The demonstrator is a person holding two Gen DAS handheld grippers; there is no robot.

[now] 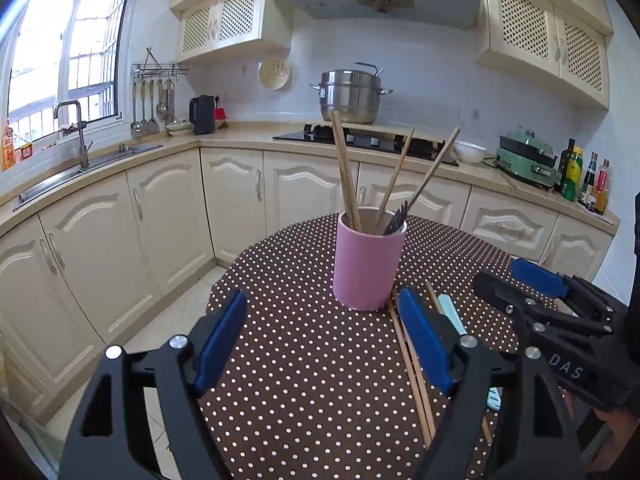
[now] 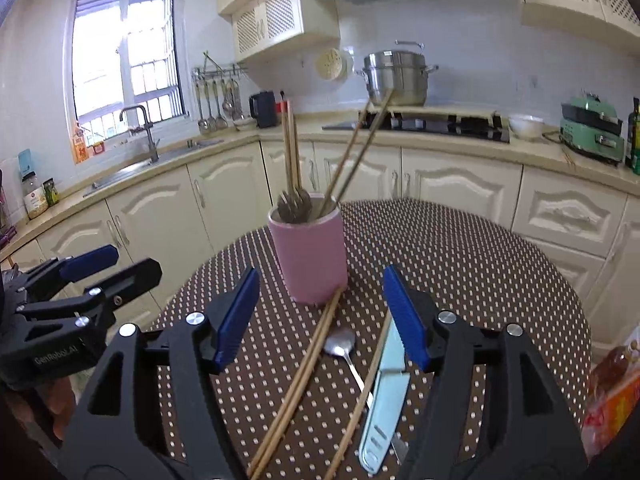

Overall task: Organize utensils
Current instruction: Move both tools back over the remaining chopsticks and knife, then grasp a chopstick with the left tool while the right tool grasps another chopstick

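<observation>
A pink holder cup [image 1: 366, 264] [image 2: 310, 254] stands on the polka-dot table [image 1: 304, 360] [image 2: 460, 272], with several wooden chopsticks [image 1: 346, 176] [image 2: 354, 156] and a fork inside. In front of it lie loose chopsticks [image 2: 304, 376] [image 1: 412, 372], a metal spoon [image 2: 340, 344] and a pale blue knife [image 2: 386, 392] [image 1: 452, 312]. My left gripper [image 1: 324, 340] is open just short of the cup, nothing between its blue pads. Over the loose utensils my right gripper [image 2: 320, 316] is open and holds nothing; it also shows at the right of the left wrist view [image 1: 516, 280].
Cream cabinets and a counter run behind the table, with a sink [image 1: 80, 168], a hob with a steel pot [image 1: 350, 96], a green appliance [image 1: 524, 158] and bottles [image 1: 580, 176]. A packet [image 2: 612, 392] lies at the table's right edge. A hand [image 2: 56, 404] holds the left gripper.
</observation>
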